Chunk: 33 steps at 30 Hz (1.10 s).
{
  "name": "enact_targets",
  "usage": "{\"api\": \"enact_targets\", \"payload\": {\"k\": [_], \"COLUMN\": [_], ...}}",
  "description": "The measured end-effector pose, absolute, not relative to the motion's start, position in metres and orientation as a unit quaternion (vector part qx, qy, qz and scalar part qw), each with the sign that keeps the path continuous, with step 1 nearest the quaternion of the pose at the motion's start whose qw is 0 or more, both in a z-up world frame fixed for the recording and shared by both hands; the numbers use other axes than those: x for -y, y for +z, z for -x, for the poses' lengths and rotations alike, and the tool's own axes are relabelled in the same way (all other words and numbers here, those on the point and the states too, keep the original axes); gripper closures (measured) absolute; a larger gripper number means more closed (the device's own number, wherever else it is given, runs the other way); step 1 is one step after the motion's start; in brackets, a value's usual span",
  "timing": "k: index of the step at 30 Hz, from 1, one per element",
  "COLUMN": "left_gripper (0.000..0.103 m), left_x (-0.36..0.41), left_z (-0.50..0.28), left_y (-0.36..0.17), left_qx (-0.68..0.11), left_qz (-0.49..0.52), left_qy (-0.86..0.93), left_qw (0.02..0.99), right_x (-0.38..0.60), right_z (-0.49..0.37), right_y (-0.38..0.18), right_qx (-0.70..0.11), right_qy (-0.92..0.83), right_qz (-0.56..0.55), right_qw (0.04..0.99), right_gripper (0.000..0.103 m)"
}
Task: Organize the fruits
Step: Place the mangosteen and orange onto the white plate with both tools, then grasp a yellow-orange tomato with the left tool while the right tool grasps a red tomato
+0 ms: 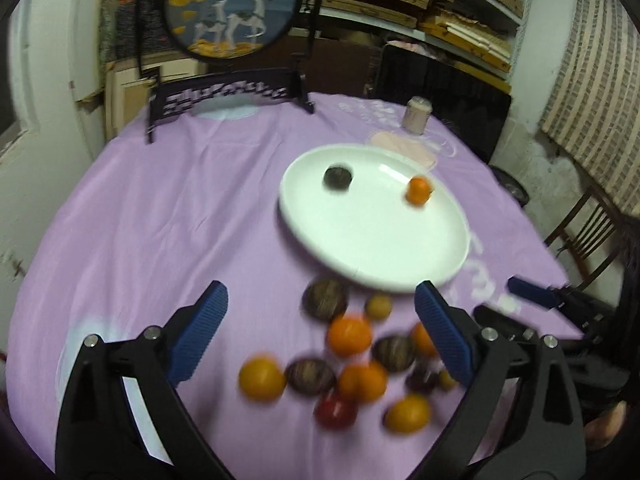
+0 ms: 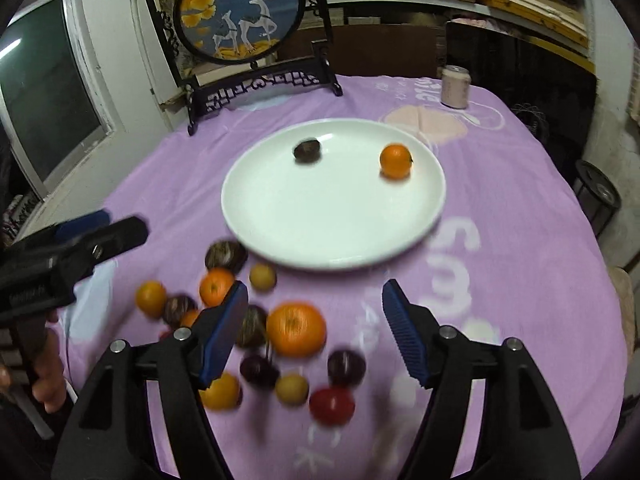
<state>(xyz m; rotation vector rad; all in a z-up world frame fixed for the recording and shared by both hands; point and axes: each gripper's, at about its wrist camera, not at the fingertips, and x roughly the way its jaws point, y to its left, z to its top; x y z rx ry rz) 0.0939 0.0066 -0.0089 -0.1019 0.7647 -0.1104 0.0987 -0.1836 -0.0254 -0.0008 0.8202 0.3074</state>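
A white plate [image 1: 372, 256] [image 2: 280, 208] sits on the purple tablecloth and holds a dark brown fruit [image 1: 338, 178] [image 2: 307, 151] and a small orange [image 1: 419, 190] [image 2: 395, 161]. A loose pile of fruit lies in front of the plate: several oranges [image 1: 349, 335] [image 2: 296, 329], dark brown fruits [image 1: 325, 298] [image 2: 225, 255], a red fruit [image 1: 335, 411] [image 2: 331, 406] and small yellow ones [image 1: 378, 306] [image 2: 263, 277]. My left gripper [image 1: 320, 312] is open and empty above the pile. My right gripper [image 2: 315, 304] is open and empty above the pile's right side.
A round framed deer picture on a black stand [image 1: 232, 4] [image 2: 240, 12] stands at the table's far edge. A pale can [image 1: 416, 116] [image 2: 455, 87] stands far right. Shelves with boards fill the back wall. A wooden chair [image 1: 588, 240] is at the right.
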Motion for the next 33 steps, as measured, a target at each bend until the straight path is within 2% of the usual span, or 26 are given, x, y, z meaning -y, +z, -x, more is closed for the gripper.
{"api": "enact_targets", "payload": {"k": [12,21,22,23,27,33], "left_gripper": [0.007,0.007,0.007,0.007,0.007,0.007], "left_x": [-0.028,-0.004,-0.002,0.002,0.016,0.038], "left_z": [-0.044,-0.030,-0.030,-0.031,-0.032,-0.035], "left_y": [-0.043,-0.050,-0.051,-0.052,-0.059,-0.067], "left_qx": [-0.406,-0.414,-0.415,-0.418,-0.432,-0.449], "left_qz": [0.059,0.036,0.034,0.032,0.024,0.011], "left_qy": [-0.042,-0.085,-0.089,-0.096,-0.115,-0.138], "left_qw": [0.911,0.906,0.905,0.903,0.894,0.883], "right_x": [0.179,0.189,0.189,0.189,0.191,0.201], "right_z": [-0.054,-0.047,-0.048,-0.051,-0.066,-0.060], "right_y": [-0.037,-0.066,-0.068,-0.072,-0.089,-0.086], "right_qx": [-0.405,-0.427,-0.426,-0.430,-0.444,-0.445], "right_qy": [0.131,0.118,0.116,0.118,0.137,0.141], "right_qz": [0.026,0.031,0.033,0.032,0.012,-0.002], "right_qw": [0.905,0.896,0.897,0.895,0.886,0.884], "right_gripper": [0.033,0.034,0.041,0.053,0.069,0.072]}}
